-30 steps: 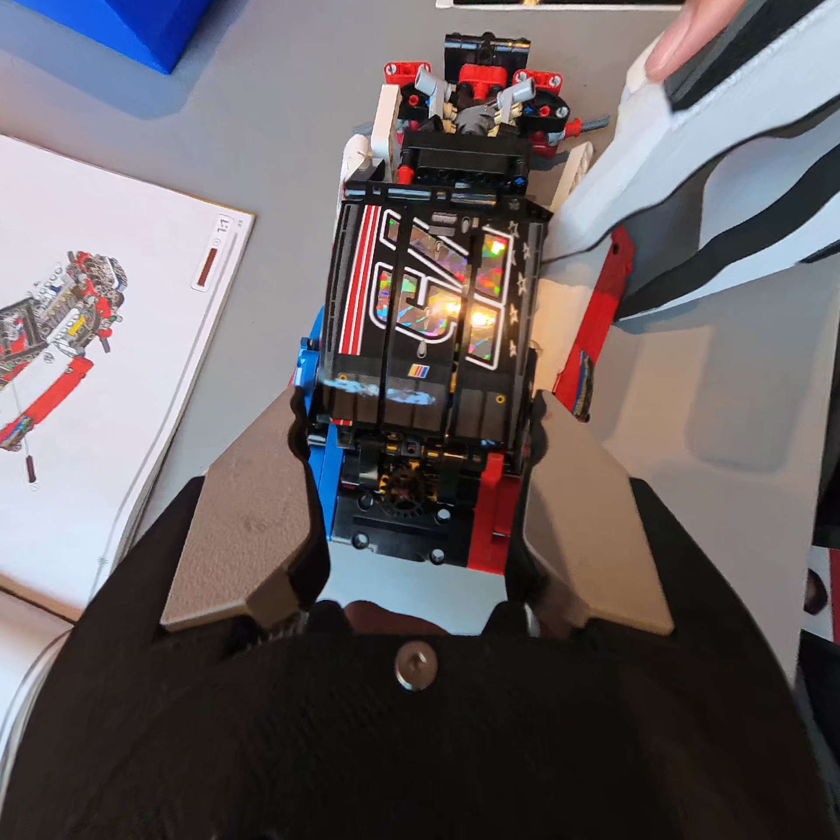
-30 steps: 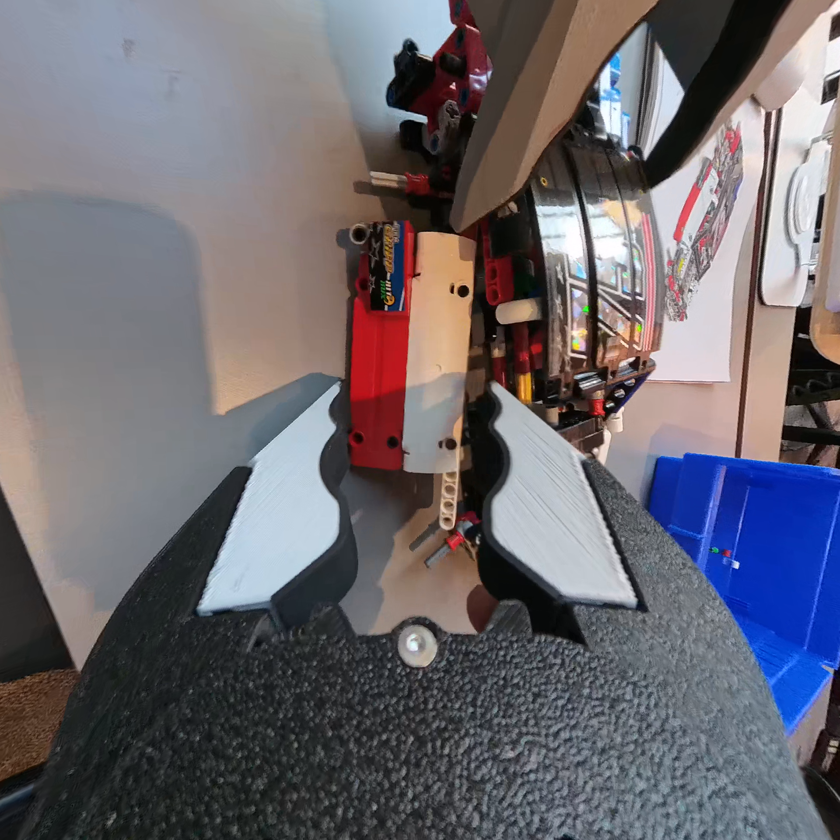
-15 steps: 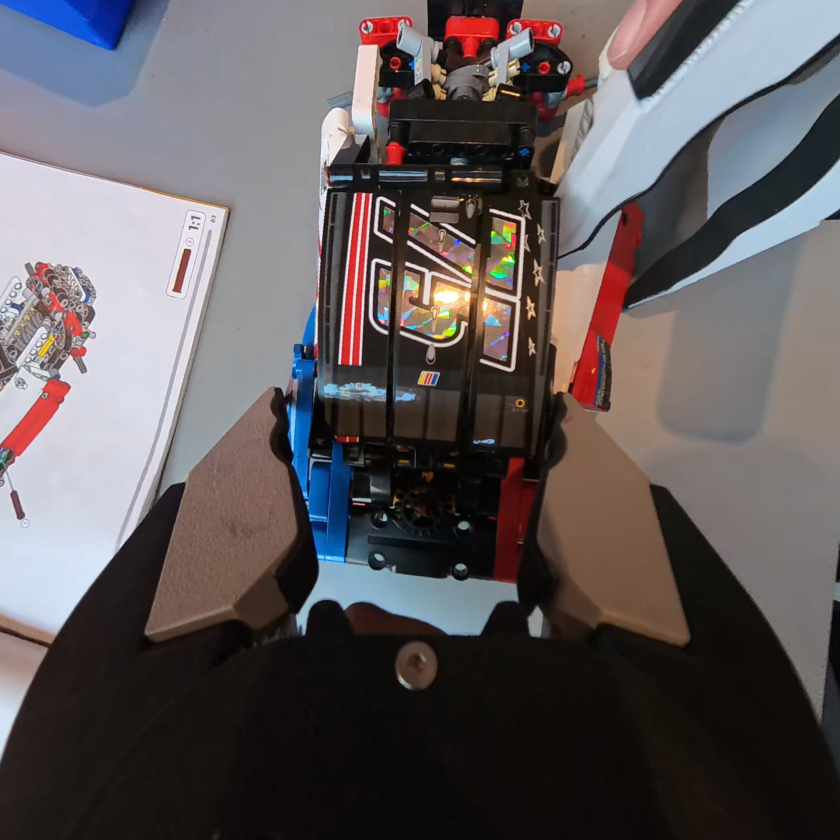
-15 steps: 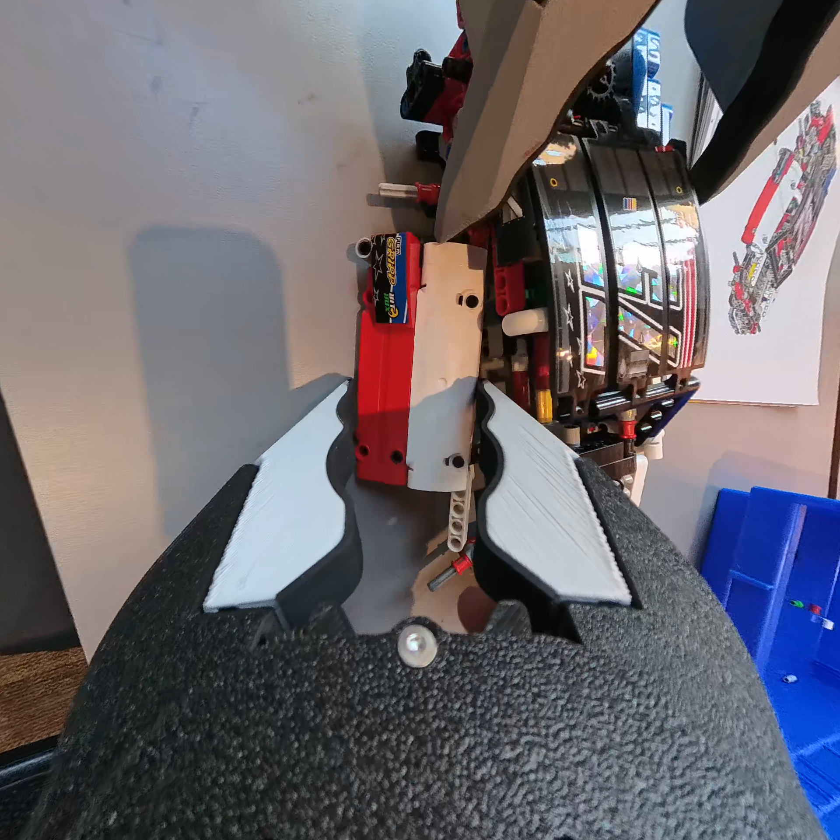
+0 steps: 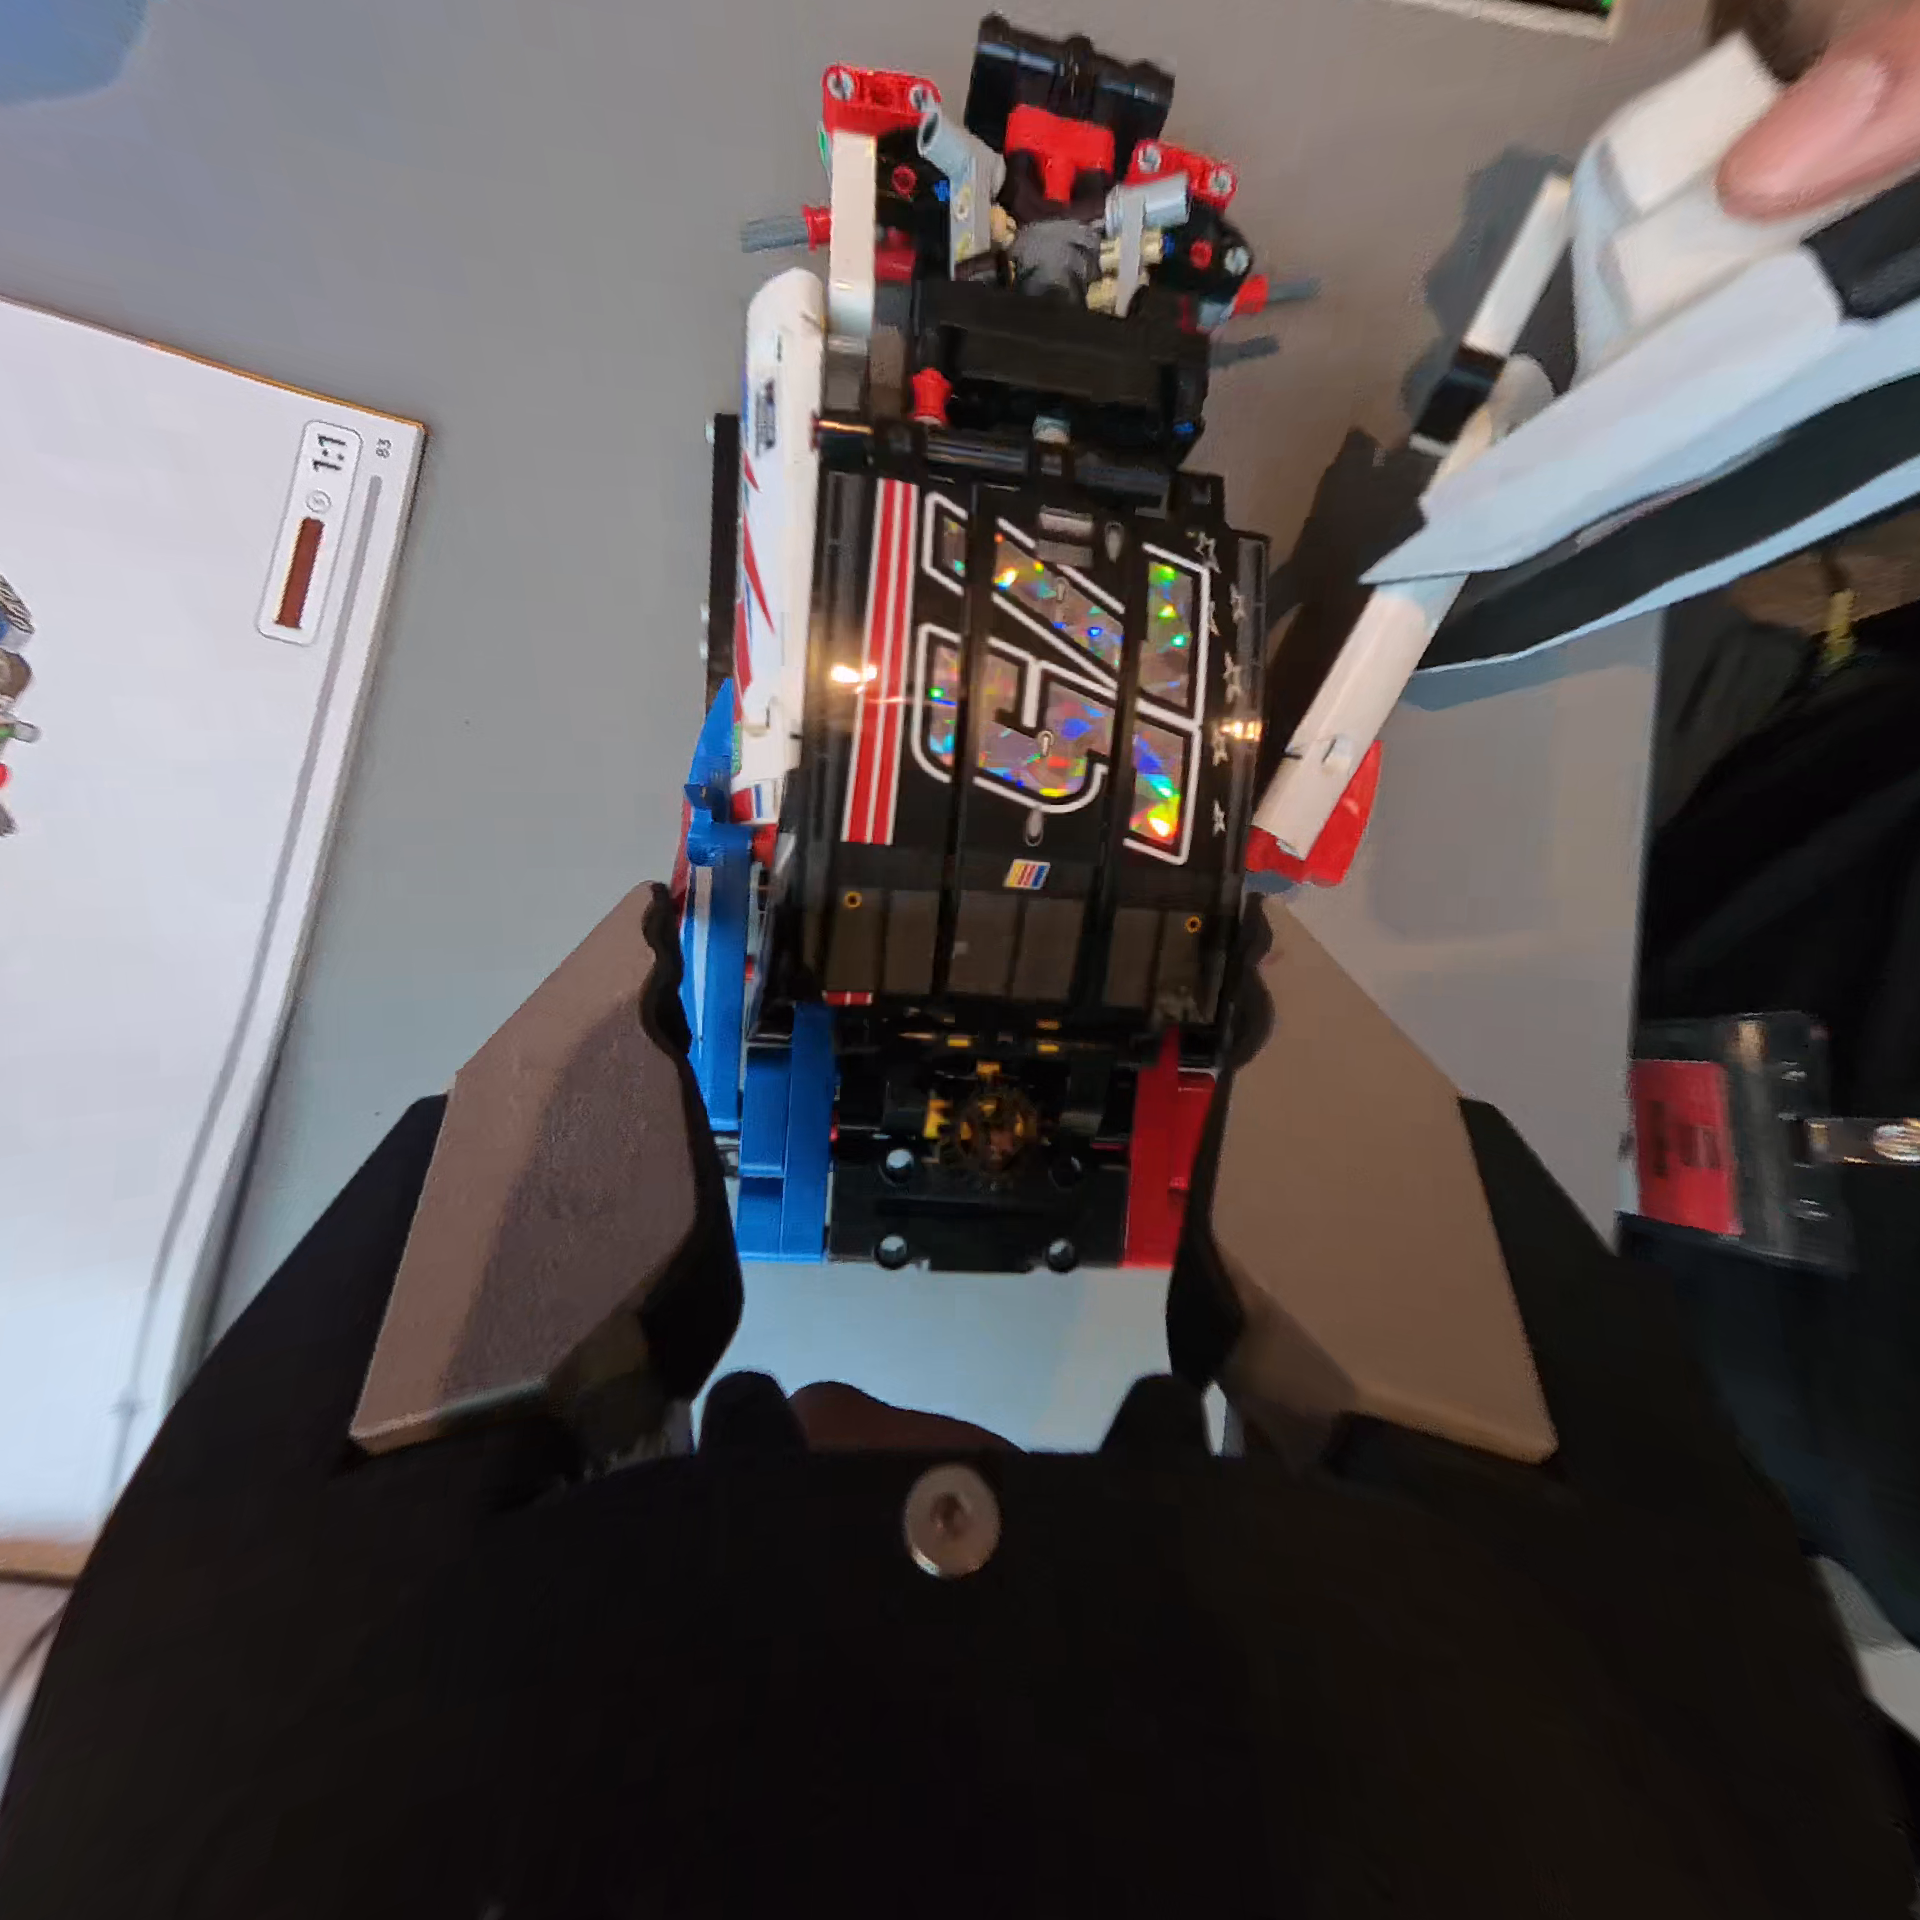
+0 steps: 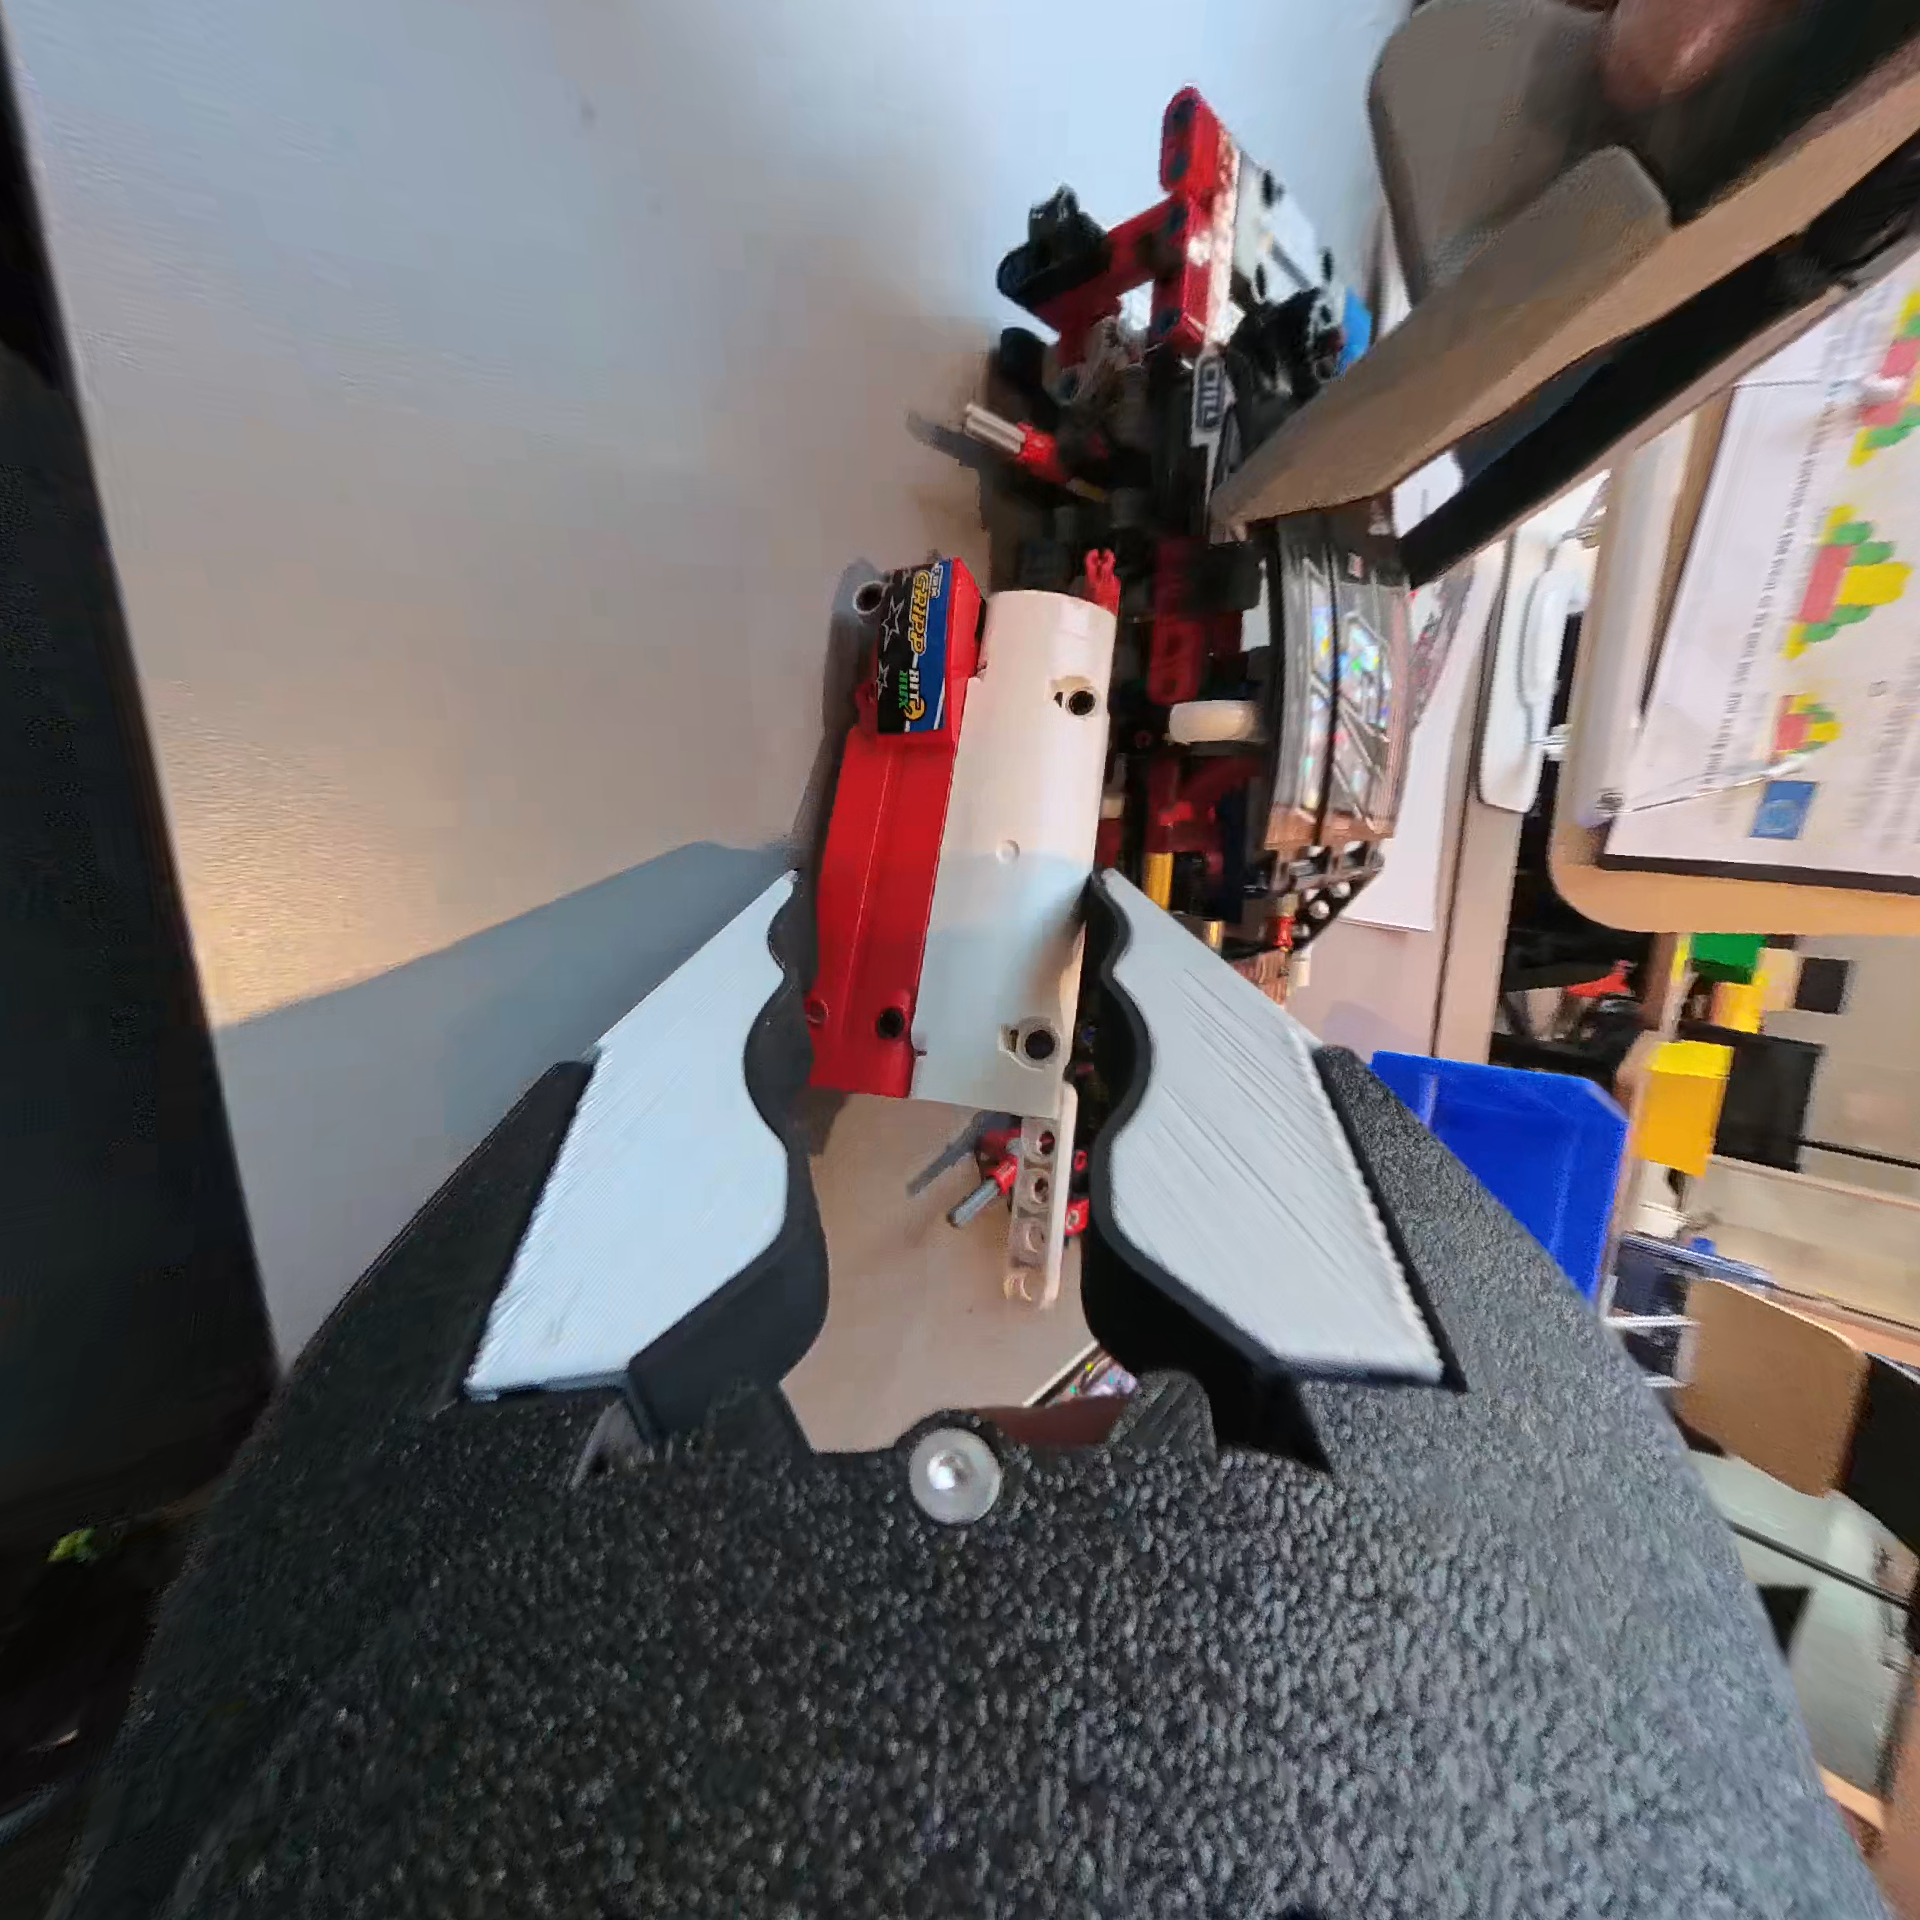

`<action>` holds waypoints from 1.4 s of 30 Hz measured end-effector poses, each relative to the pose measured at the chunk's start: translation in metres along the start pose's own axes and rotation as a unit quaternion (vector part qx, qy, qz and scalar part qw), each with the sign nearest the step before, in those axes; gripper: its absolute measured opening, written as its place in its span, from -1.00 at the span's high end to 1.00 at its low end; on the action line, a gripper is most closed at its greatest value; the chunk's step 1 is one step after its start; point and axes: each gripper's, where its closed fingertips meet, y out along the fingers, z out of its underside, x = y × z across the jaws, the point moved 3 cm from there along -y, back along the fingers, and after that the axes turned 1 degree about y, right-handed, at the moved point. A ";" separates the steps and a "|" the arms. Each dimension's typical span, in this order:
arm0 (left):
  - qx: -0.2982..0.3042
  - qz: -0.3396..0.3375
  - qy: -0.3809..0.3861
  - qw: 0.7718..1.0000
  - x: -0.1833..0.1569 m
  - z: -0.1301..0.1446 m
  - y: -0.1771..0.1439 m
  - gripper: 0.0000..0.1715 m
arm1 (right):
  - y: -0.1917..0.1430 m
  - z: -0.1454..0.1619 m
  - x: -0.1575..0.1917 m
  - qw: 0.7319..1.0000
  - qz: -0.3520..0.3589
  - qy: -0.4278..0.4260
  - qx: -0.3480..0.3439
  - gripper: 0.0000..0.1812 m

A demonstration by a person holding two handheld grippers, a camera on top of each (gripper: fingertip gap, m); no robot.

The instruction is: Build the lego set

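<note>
The lego car (image 5: 1018, 727), with a black roof, a shiny number sticker, blue left side and red engine parts at the far end, sits between my left gripper's (image 5: 956, 935) brown fingers, which are shut on its rear sides. My right gripper (image 6: 940, 904) is shut on a red and white side panel (image 6: 966, 883) at the car's right side. In the left wrist view this panel (image 5: 1320, 748) slants away from the car (image 6: 1195, 644) at its near end, held by the white right gripper (image 5: 1558, 468). Whether the panel's far end still joins the car is hidden.
The open instruction booklet (image 5: 156, 779) lies on the grey table (image 5: 520, 312) to the left. A blue bin (image 6: 1507, 1153) stands beyond the car. A black and red object (image 5: 1714, 1143) is at the table's right edge. A person's fingertip (image 5: 1818, 135) rests on the right gripper.
The panel in my right gripper has tilted, and its near end has swung out from the car's side. The left gripper still grips the car, and its view has shifted right, away from the booklet.
</note>
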 end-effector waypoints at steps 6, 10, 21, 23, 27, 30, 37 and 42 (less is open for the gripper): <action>-0.035 0.016 -0.038 0.999 -0.004 0.006 -0.006 -0.16 | -0.016 -0.002 0.007 0.997 0.074 -0.016 -0.018 0.45; -0.054 0.014 -0.036 0.998 -0.018 0.015 -0.009 -0.14 | -0.025 -0.002 0.016 0.996 0.081 -0.020 -0.032 0.45; -0.094 -0.047 0.002 0.995 -0.066 0.017 -0.026 -0.10 | -0.038 -0.012 0.034 0.991 0.103 -0.065 -0.058 0.45; -0.072 -0.088 -0.013 0.993 -0.058 0.007 -0.023 -0.11 | -0.039 -0.011 0.034 0.991 0.107 -0.061 -0.057 0.45; 0.010 -0.094 -0.005 0.995 -0.056 0.010 0.007 -0.23 | -0.045 -0.010 0.034 0.990 0.123 -0.052 -0.055 0.45; 0.038 -0.134 0.037 0.990 -0.049 0.014 0.016 -0.19 | -0.053 -0.011 0.036 0.989 0.129 -0.046 -0.055 0.45; 0.087 -0.097 0.121 0.984 -0.061 0.024 0.014 -0.18 | -0.071 -0.027 0.053 0.987 0.135 -0.046 -0.069 0.45; 0.107 -0.087 0.143 0.980 -0.092 0.033 0.013 -0.19 | -0.078 -0.041 0.069 0.985 0.143 -0.057 -0.075 0.45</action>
